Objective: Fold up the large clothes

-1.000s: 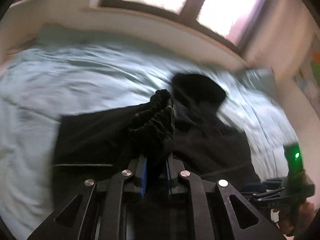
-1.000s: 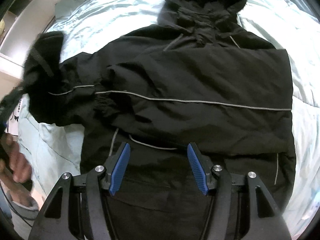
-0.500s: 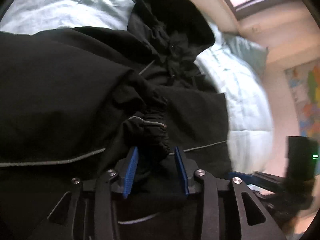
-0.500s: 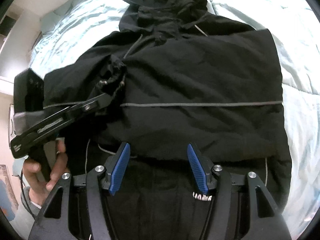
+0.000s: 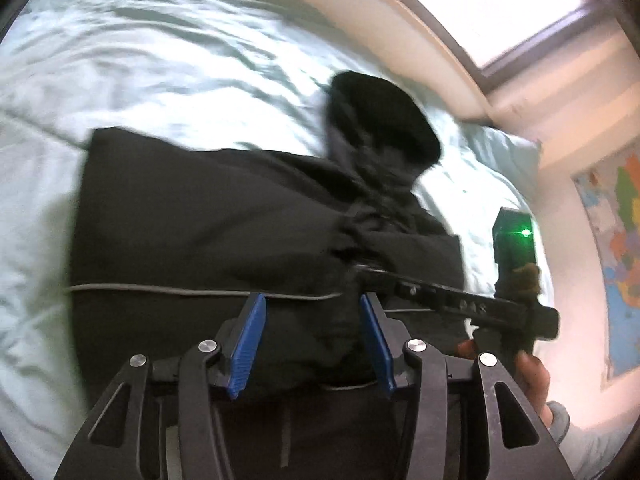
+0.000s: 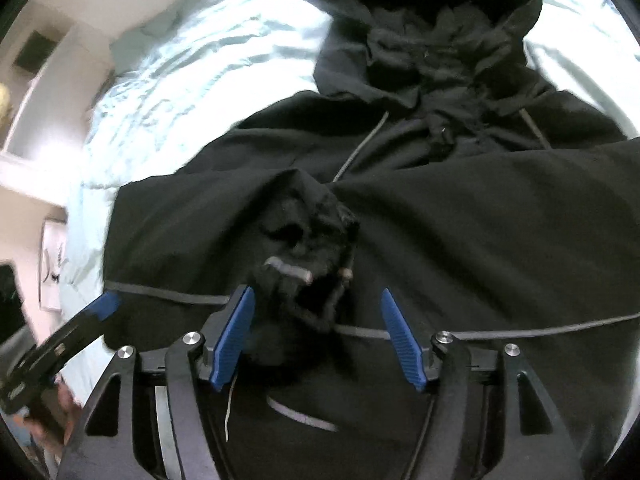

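Note:
A black hooded jacket (image 5: 208, 232) lies flat on a pale green bedspread (image 5: 120, 76), hood (image 5: 384, 120) toward the far side. It also fills the right wrist view (image 6: 480, 220), hood (image 6: 420, 12) at the top. Its left sleeve is folded across the chest, and the elastic cuff (image 6: 308, 256) rests on the body. My left gripper (image 5: 312, 344) is open and empty just above the jacket. My right gripper (image 6: 316, 336) is open and empty, hovering right over the cuff. The right gripper also shows in the left wrist view (image 5: 460, 300).
A cream headboard (image 5: 360, 24) and a window (image 5: 500, 4) lie beyond the bed. A pillow (image 5: 496, 148) sits at the far right. A coloured wall map (image 5: 616, 248) hangs on the right wall. Bare bedspread surrounds the jacket.
My left gripper carried the sleeve cuff over the chest, opened and let it go, then drew back. My right gripper moved in over the dropped cuff.

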The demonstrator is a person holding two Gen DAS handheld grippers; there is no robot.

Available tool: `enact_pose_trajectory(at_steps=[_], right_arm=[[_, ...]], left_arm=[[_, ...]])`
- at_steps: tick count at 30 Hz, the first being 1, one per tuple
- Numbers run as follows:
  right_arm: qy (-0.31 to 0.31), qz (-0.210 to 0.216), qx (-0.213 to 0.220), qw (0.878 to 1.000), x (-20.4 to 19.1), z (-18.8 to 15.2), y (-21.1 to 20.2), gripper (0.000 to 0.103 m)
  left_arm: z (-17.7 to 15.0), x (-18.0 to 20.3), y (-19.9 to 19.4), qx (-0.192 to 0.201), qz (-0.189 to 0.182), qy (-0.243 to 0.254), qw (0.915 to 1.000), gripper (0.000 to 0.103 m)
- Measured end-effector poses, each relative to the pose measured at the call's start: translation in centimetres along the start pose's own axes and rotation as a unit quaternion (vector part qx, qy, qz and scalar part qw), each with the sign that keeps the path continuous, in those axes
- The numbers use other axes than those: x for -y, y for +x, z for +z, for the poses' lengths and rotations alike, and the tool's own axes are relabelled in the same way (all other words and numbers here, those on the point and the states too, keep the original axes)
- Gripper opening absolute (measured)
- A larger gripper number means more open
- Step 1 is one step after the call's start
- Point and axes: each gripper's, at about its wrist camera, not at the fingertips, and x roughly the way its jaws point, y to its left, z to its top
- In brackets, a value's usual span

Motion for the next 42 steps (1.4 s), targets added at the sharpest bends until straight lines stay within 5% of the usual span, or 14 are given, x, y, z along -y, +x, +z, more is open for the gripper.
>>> enact_pose_trajectory(at_steps=[3, 5, 6, 11, 16, 20, 25, 28, 31, 36, 40, 42], right_arm=[[0.035, 0.037, -0.029, 0.998, 0.5, 0.9, 3.0, 0.069], [0.039, 0.067, -0.031, 0.997, 0.2, 1.0, 3.5, 0.042], [0.031, 0.064, -0.028, 0.997, -0.2, 0.9, 3.2, 0.040], [-0.018, 0.056, 0.045, 0.997, -1.8, -0.1, -3.1, 0.032], [-0.036, -0.037, 0.137, 0.989, 1.0, -1.2, -12.1, 0.032], [-0.022, -0.141, 0.166, 0.976, 6.5, -2.2, -15.9, 0.032], [0.050, -0.192, 0.114, 0.974, 15.6, -2.7, -12.6, 0.032], [0.094, -0.179, 0.058, 0.978, 20.5, -2.7, -6.7, 0.032], [0.123, -0.153, 0.058, 0.979, 22.4, -3.0, -4.7, 0.036], [0.085, -0.189, 0.035, 0.978, 20.2, -2.2, -6.5, 0.040], [0.023, -0.179, 0.108, 0.978, 14.6, -0.8, -11.4, 0.064], [-0.010, -0.162, 0.128, 0.978, 11.4, 0.7, -11.2, 0.065]], left_arm=[[0.2, -1.5, -1.0, 0.010, 0.019, -0.007, 0.9997, 0.050], [0.6, -2.2, -1.6, 0.017, 0.034, -0.009, 0.9992, 0.050], [0.7, -2.4, -1.9, 0.022, 0.039, -0.010, 0.9990, 0.050], [2.0, -2.2, -2.2, 0.041, 0.051, -0.007, 0.9979, 0.050], [3.0, 0.2, -0.5, 0.030, 0.034, 0.022, 0.9987, 0.050], [3.0, 2.9, 3.1, 0.000, 0.026, 0.055, 0.9981, 0.050], [1.7, 4.5, 9.8, -0.068, 0.044, 0.081, 0.9934, 0.050], [1.2, 4.3, 12.9, -0.085, 0.098, 0.107, 0.9857, 0.050], [1.7, 3.3, 13.7, -0.084, 0.092, 0.091, 0.9880, 0.049], [2.9, 3.9, 12.1, -0.088, 0.073, 0.075, 0.9906, 0.048], [4.8, 6.7, 9.5, -0.042, 0.042, 0.095, 0.9938, 0.050], [5.9, 7.3, 10.2, -0.037, 0.042, 0.094, 0.9940, 0.051]])
